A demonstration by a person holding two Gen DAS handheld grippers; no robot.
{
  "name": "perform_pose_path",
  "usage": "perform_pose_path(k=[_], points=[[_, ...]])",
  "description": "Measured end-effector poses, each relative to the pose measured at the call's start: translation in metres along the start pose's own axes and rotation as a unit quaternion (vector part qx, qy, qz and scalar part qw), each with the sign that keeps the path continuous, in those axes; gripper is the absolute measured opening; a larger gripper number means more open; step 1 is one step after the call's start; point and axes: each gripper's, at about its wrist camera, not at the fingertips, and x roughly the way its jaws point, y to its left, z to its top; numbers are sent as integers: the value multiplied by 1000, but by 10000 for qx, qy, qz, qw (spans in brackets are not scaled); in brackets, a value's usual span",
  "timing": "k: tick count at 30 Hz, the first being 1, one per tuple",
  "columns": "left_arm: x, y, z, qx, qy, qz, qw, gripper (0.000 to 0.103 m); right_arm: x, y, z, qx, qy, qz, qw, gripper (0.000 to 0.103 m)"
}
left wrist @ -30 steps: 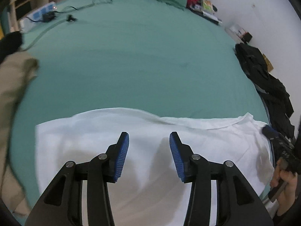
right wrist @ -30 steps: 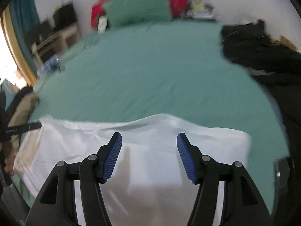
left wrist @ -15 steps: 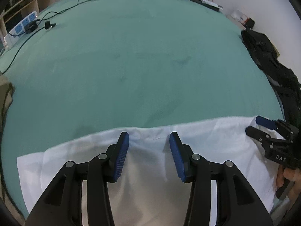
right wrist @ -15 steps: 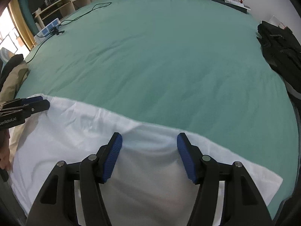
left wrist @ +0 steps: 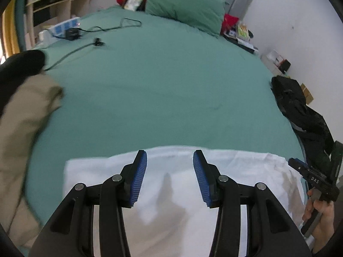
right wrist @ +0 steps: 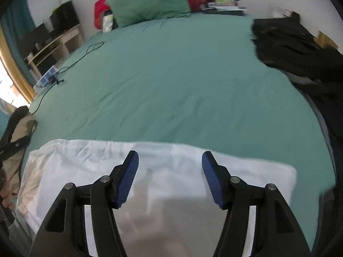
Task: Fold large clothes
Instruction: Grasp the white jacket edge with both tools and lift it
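Lying flat at the near edge of the green bed (left wrist: 163, 90), the white garment (left wrist: 246, 169) spreads under both claws. The left gripper (left wrist: 170, 160) and right gripper (right wrist: 170, 160) each stand wide apart, blue pads (right wrist: 211, 177) clear of the cloth, holding nothing. Half a second ago both views looked more steeply down; now the pillow (left wrist: 184, 4), black clothes (right wrist: 295, 49) and tan garment (left wrist: 23, 117) show
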Motion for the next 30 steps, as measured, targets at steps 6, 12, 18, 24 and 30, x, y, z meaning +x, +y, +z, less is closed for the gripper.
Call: perform_pose_path(k=[6, 12, 18, 24, 30], points=[[-48, 28, -38, -293, -137, 22, 9995, 48, -40, -1, -39, -49, -180, -175, 9997, 61], [-40, 43, -86, -654, 351, -248, 9969, 48, -48, 19, -80, -576, 51, -546, 9968, 66], [-25, 47, -116, -443, 448, 109, 9980, 48, -43, 10, -103, -595, 253, -906, 9938, 82], [-39, 53, -115, -580, 156, 522, 9968, 48, -45, -10, -117, -196, 349, -969, 9945, 94], [-62, 44, -122, -447, -168, 392, 9981, 48, -64, -27, -133, 221, 271, -1098, 9933, 94]])
